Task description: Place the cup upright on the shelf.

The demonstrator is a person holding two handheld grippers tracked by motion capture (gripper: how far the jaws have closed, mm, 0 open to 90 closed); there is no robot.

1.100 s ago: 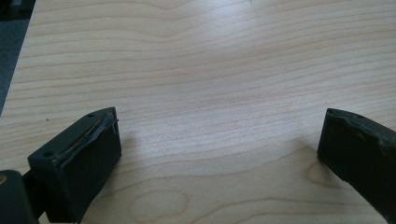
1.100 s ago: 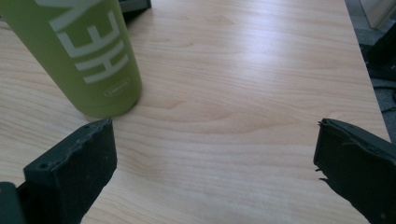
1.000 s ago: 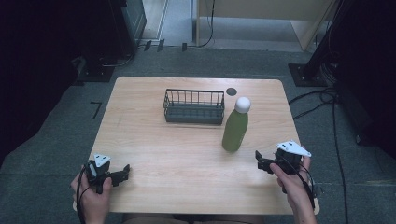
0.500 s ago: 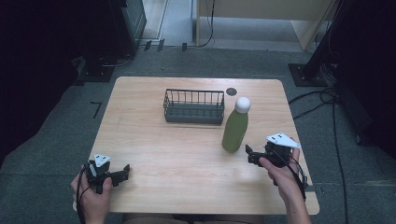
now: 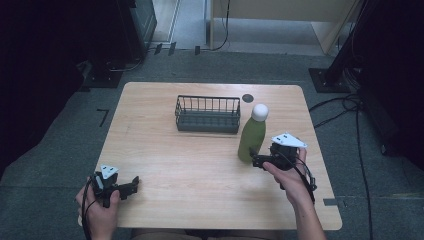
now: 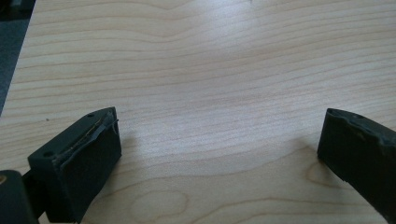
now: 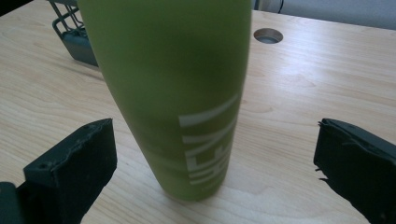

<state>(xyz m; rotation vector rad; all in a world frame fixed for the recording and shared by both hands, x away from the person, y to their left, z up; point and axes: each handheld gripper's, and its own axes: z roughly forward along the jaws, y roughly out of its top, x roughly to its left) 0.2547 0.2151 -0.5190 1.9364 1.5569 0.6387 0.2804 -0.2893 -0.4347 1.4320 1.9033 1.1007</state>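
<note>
In the high view, the left gripper (image 5: 131,184) sits at the lower left of the frame, held in the person's left hand (image 5: 97,212) over the near edge of the wooden table (image 5: 165,155). In the left gripper view its jaws stand wide apart with only bare wood grain between them.

Just above the middle of the frame, a dark wire basket (image 5: 207,114) stands on the table. Right of it, the green bottle (image 5: 251,136) with a white cap (image 5: 259,112) stands upright, just beside the basket's right end. A small round hole (image 5: 247,98) lies in the tabletop above the bottle.

At the lower right, the right gripper (image 5: 256,161), held in the right hand (image 5: 288,176), is level with the bottle's base. In the right gripper view the jaws spread wide on either side of the bottle (image 7: 177,93), neither touching it.
</note>
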